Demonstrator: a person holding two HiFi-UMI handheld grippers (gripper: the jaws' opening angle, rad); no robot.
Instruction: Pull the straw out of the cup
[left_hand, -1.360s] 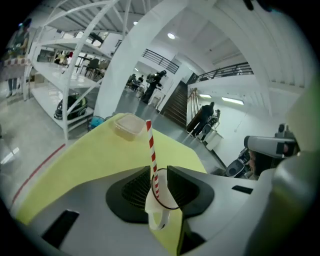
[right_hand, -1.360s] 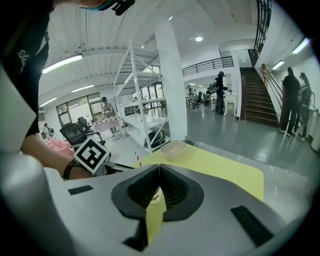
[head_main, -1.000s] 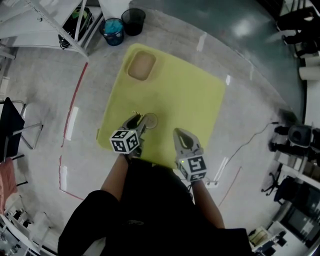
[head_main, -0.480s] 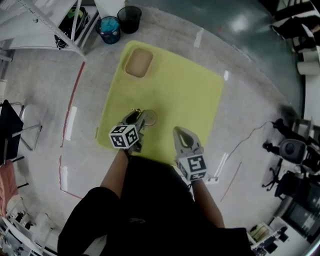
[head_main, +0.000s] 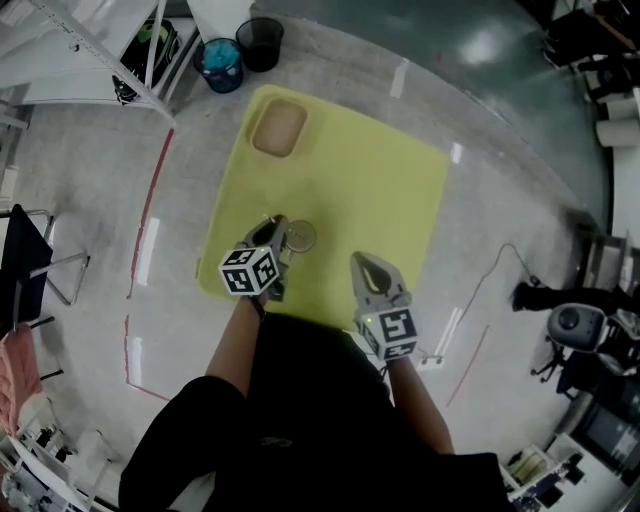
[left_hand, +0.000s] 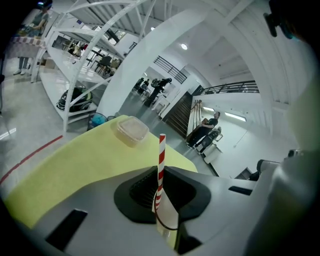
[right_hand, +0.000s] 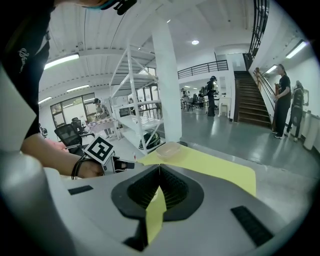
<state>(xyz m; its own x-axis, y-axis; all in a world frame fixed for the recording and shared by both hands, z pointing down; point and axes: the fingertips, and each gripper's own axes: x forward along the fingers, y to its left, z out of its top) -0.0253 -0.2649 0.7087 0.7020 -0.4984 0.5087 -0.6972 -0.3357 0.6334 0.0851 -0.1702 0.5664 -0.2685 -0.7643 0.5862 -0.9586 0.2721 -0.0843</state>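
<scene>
A red-and-white striped straw (left_hand: 161, 150) stands upright in a clear cup (left_hand: 167, 220) on the yellow mat (head_main: 360, 170). My left gripper (left_hand: 159, 172) is closing and its jaw tips pinch the straw just above the cup's rim. In the head view the left gripper (head_main: 275, 237) sits beside the cup (head_main: 301, 237), near the mat's front edge. My right gripper (head_main: 368, 272) hovers to the right of the cup, apart from it. In the right gripper view, the right gripper (right_hand: 159, 170) is shut with nothing in it.
A lidded clear plastic container (head_main: 279, 127) lies at the mat's far left corner. A blue bin (head_main: 220, 62) and a black bin (head_main: 262, 42) stand beyond the mat, beside a white shelving rack (head_main: 80, 50). A chair (head_main: 30, 255) stands at the left.
The left gripper's jaws have gone from spread wide to closed on the straw. Both hands have stayed in place.
</scene>
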